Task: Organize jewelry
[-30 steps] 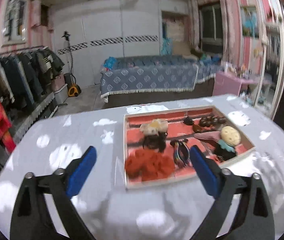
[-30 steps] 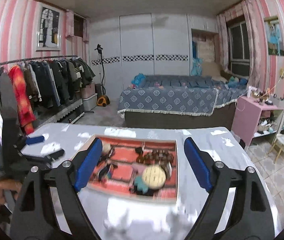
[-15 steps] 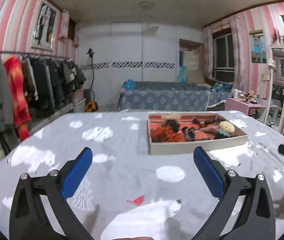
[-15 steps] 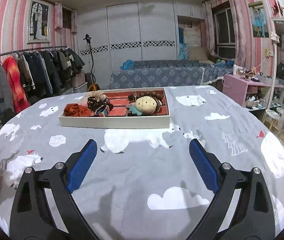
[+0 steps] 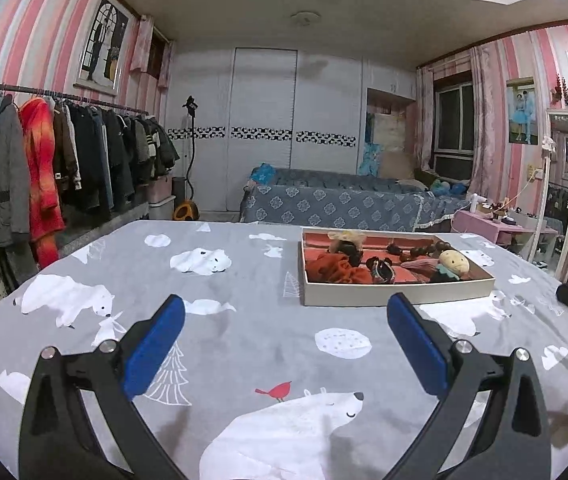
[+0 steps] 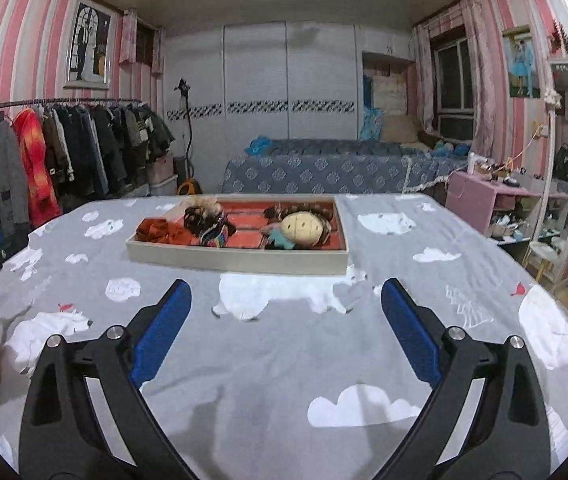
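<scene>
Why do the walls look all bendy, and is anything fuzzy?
Both views bend straight lines at the edges because the lenses are fisheye. Left wrist view: sharp tray. Right wrist view: slightly soft tray, with a dark shadow beneath it on the tablecloth.

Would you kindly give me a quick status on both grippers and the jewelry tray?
Left gripper open, empty. Right gripper empty, jaws opening. Shallow white tray with red lining sits ahead on the grey polar-bear tablecloth, untouched. Path clear.

A grey tablecloth (image 5: 244, 320) printed with polar bears is covering the worktop; clothes are hanging on a rack (image 5: 64, 160) beyond its left edge, possibly coats
</scene>
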### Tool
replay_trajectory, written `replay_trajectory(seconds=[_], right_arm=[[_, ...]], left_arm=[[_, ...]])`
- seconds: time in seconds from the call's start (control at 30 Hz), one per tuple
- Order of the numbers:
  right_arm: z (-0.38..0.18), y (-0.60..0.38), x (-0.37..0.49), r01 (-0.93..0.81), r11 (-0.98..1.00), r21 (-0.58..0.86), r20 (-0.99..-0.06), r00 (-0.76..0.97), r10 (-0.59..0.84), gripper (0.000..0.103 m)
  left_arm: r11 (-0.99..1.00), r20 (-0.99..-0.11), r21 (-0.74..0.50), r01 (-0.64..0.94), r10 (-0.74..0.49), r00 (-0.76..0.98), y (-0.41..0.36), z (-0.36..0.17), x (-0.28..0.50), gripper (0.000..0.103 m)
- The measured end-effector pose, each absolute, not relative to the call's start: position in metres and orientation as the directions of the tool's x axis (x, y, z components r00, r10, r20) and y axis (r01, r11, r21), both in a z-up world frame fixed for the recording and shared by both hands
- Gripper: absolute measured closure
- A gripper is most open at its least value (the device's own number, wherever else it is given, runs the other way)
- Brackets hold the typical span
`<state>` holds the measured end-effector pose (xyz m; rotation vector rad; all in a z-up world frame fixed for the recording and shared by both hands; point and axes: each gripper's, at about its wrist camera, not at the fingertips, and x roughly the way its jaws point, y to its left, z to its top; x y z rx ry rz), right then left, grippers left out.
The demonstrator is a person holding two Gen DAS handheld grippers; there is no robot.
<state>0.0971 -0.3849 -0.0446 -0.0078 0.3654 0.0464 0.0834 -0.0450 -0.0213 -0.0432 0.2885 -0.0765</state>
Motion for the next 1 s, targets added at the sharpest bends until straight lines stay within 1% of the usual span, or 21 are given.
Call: replay_trajectory(seconds=[0.1,0.17,0.3,0.47,0.67,0.87,1.0], right_arm=[[-0.041,-0.385,0.093,-0.026,0.999,-0.024,-0.310,0.951,0.017,0.009],[-0.040,-0.384,0.091,-0.020,0.999,-0.042,-0.291,0.957,0.007,0.009],[-0.042,-0.378,0.085,-0.037,0.996,-0.077,-0.251,0.968,0.016,0.009],[-0.044,-0.376,0.089,-0.049,0.995,-0.084,-0.267,0.963,0.025,0.008],[-0.044,-0.377,0.089,-0.037,0.996,-0.077,-0.266,0.964,0.016,0.007],[-0.044,-0.377,0.086,-0.027,0.997,-0.073,-0.252,0.968,0.008,0.006],[-0.045,-0.378,0.086,-0.016,0.997,-0.071,-0.252,0.968,-0.003,0.006]], left_arm=[[0.998,-0.274,-0.024,0.060,-0.064,0.960,-0.050,-0.021,0.081,0.004],[0.998,-0.251,-0.002,0.064,-0.063,0.966,-0.055,-0.020,0.076,0.004],[0.998,-0.223,0.031,0.055,-0.047,0.974,-0.061,-0.019,0.069,0.004],[0.998,-0.254,0.023,0.055,-0.047,0.966,-0.058,-0.020,0.077,0.004],[0.998,-0.240,0.012,0.062,-0.057,0.969,-0.056,-0.019,0.074,0.004],[0.997,-0.224,0.055,0.061,-0.048,0.973,-0.064,-0.018,0.071,0.004],[0.997,-0.223,0.049,0.052,-0.040,0.974,-0.062,-0.018,0.071,0.004]])
